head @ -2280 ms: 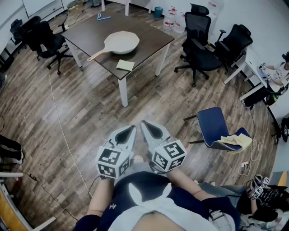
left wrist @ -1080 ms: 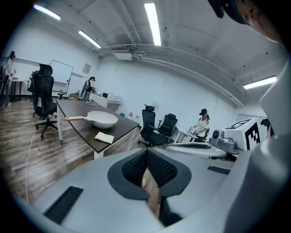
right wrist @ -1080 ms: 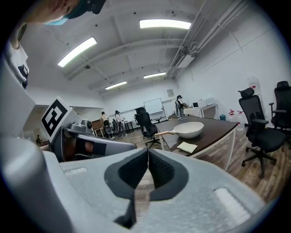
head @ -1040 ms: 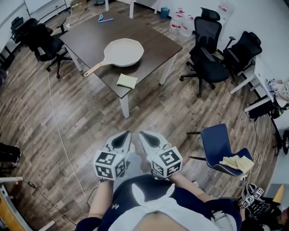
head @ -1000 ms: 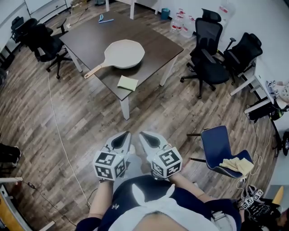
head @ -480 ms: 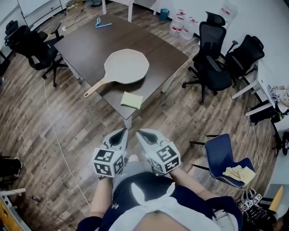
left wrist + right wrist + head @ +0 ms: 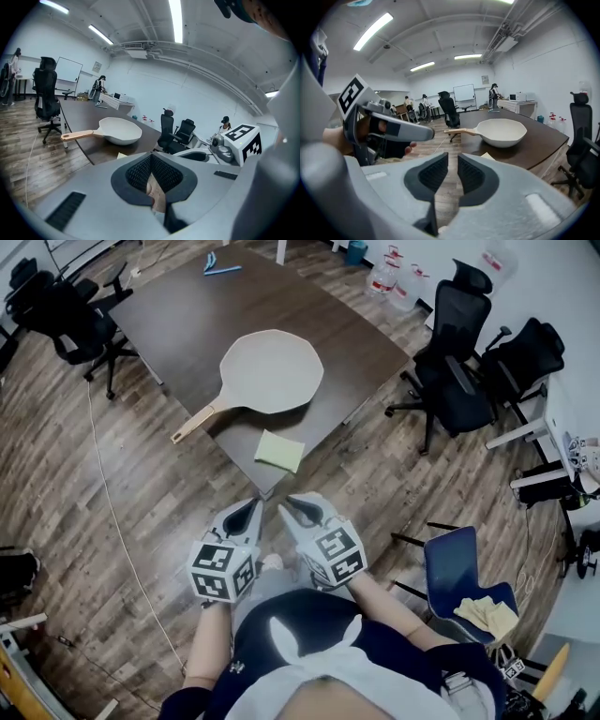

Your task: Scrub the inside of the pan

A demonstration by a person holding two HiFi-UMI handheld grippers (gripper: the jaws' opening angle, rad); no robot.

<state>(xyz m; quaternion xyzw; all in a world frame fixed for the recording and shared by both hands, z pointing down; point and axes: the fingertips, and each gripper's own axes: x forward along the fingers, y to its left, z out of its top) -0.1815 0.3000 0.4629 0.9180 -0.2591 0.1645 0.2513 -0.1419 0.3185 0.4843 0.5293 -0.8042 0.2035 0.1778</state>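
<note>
**Before any scrubbing starts, nothing is holding the pan**

Since the cream pan [image 7: 272, 371] sits loose on the dark table [image 7: 178, 315], with its wooden handle [image 7: 192, 424] reaching toward the table's left edge, a scrubbing push would likely slide or spin it unless one gripper pins that handle first. The yellow-green sponge [image 7: 279, 451] lies near the pan at the table's near corner (very close to the edge), so a clumsy nudge could knock it to the floor.

Both grippers hang just short of that corner. The left gripper [image 7: 251, 508] is clenched on nothing, and reaching the handle that way would only shove it, so the jaws must part first. The right gripper [image 7: 292, 504] has just been opening. Its jaws show a narrow slit with nothing between them, probably too narrow yet to take the sponge cleanly.

Farther out, a cable [image 7: 112, 512] trails across the wood floor on the left and office chairs [image 7: 464, 371] crowd the right. Either could catch a step.
</note>
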